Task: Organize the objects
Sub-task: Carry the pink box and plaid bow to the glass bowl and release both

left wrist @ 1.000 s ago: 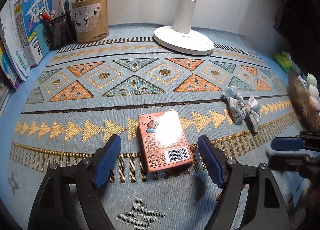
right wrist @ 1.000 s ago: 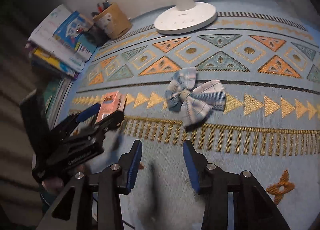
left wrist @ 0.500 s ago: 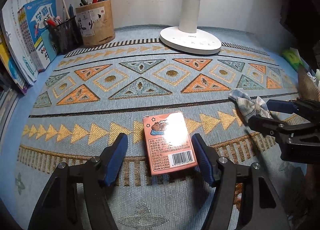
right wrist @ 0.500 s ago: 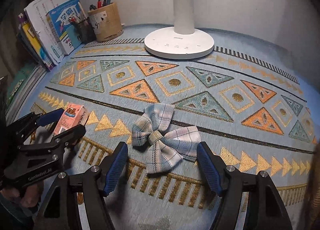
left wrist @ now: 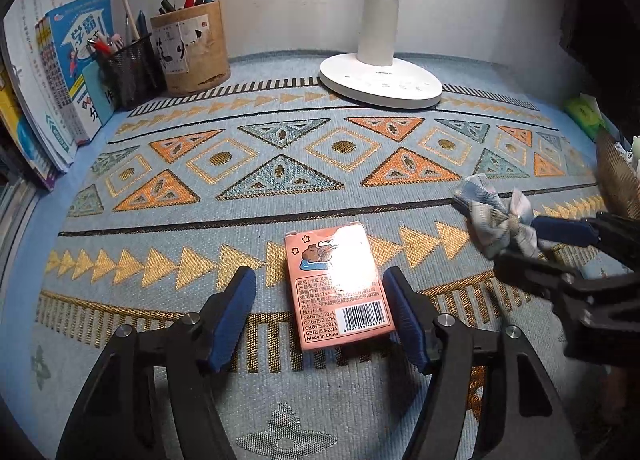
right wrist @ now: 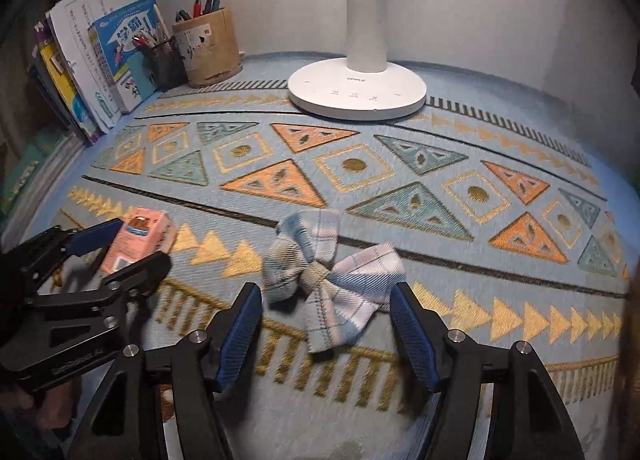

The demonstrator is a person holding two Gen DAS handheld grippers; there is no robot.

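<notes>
The pink card box (left wrist: pixel 340 286) lies flat on the patterned mat (left wrist: pixel 280 164), barcode end nearest, glare across its face, framed between the blue pads of the left gripper (left wrist: pixel 320 312), whose jaws stand partly open and apart from its sides. The plaid bow (right wrist: pixel 332 276), soft and rumpled, is straddled likewise by the right gripper (right wrist: pixel 326 328), whose jaws have just been closing slightly without pressing on it. The grasping step seems in hand; next, each pair of jaws would need lowering and closing squarely.

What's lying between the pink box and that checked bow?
Nothing: in the right wrist view, only bare patterned mat separates the pink box from the bow.
</notes>
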